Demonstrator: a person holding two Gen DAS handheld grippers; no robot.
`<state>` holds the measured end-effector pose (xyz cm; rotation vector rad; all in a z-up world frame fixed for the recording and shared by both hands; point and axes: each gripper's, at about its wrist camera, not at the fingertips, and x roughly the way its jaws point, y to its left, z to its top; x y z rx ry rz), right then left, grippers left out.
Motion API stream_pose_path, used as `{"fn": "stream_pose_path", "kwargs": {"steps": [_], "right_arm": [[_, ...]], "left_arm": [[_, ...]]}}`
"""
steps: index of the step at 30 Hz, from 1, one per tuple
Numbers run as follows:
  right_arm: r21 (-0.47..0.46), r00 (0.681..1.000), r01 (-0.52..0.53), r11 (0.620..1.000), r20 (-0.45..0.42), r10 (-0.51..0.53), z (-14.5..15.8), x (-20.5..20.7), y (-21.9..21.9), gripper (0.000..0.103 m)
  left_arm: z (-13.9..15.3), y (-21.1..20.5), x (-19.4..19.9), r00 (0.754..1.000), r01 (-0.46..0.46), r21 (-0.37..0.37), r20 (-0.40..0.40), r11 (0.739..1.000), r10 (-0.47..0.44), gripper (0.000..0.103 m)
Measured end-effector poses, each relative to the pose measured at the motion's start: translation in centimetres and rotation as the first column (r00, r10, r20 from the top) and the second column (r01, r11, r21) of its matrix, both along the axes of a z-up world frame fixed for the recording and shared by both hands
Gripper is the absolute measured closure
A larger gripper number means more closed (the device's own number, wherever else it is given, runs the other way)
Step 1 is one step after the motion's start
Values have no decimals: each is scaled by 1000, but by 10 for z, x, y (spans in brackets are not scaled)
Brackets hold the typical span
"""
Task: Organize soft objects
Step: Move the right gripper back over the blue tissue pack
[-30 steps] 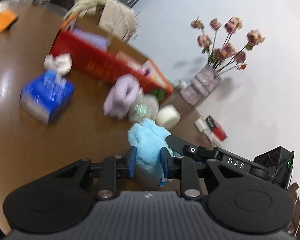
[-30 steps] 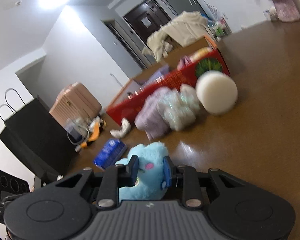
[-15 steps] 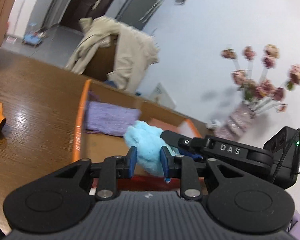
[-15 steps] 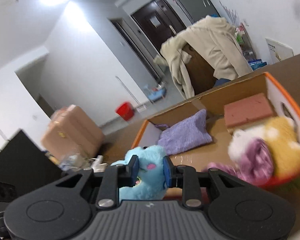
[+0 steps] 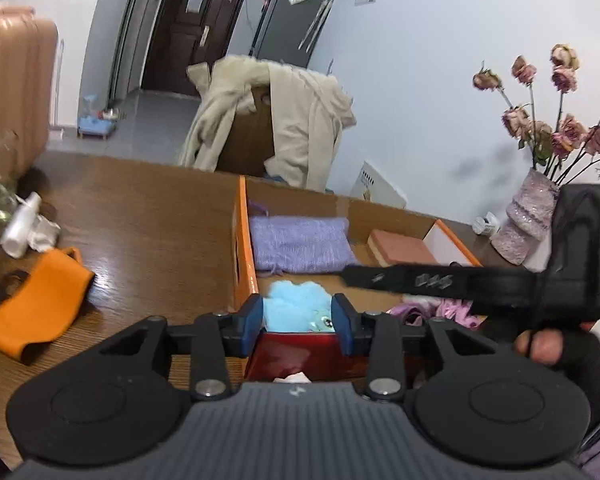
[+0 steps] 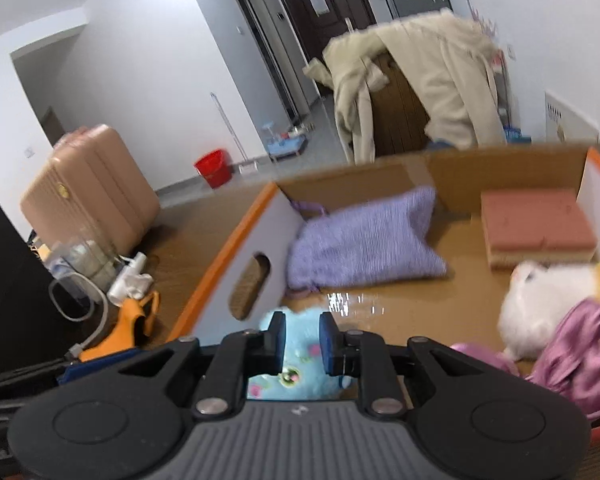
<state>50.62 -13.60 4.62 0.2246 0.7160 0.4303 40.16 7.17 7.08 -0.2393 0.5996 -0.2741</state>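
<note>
A light blue plush toy (image 5: pixel 296 306) sits just inside the near left corner of the orange-rimmed cardboard box (image 5: pixel 241 240). My left gripper (image 5: pixel 298 326) has widened and the toy lies between its blue pads, below them. My right gripper (image 6: pixel 302 340) is over the same toy (image 6: pixel 296 376), pads apart, the toy lying under them on the box floor. The box also holds a purple knit pouch (image 6: pixel 364 244), a pink sponge block (image 6: pixel 536 228), a white and yellow plush (image 6: pixel 548 292) and a pink cloth (image 6: pixel 580 356).
An orange cloth (image 5: pixel 32 300) and a white bottle (image 5: pixel 20 228) lie on the brown table left of the box. A vase of dried roses (image 5: pixel 528 220) stands at the right. A chair draped with a beige coat (image 5: pixel 276 120) stands behind the table.
Both grippers carried the blue plush from the table up over the box, then lowered it inside. Both sets of pads have spread and the toy has dropped out of their grip.
</note>
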Motion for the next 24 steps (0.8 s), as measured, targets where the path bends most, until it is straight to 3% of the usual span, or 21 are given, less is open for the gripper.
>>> {"fn": "stream_pose_path", "kwargs": {"steps": [9, 14, 19, 24], "right_arm": [[-53, 987, -19, 998, 160, 28, 65, -89, -61, 79], [-112, 967, 14, 994, 255, 15, 90, -145, -101, 68], [-179, 943, 58, 982, 334, 5, 99, -197, -132, 51], [-213, 929, 75, 974, 370, 10, 89, -248, -148, 40]], "left_arm": [[42, -2, -82, 991, -60, 83, 121, 995, 49, 49], [55, -10, -128, 983, -83, 123, 172, 989, 62, 39], [61, -20, -175, 968, -129, 159, 235, 979, 90, 24], [63, -30, -219, 948, -147, 152, 305, 978, 95, 10]]}}
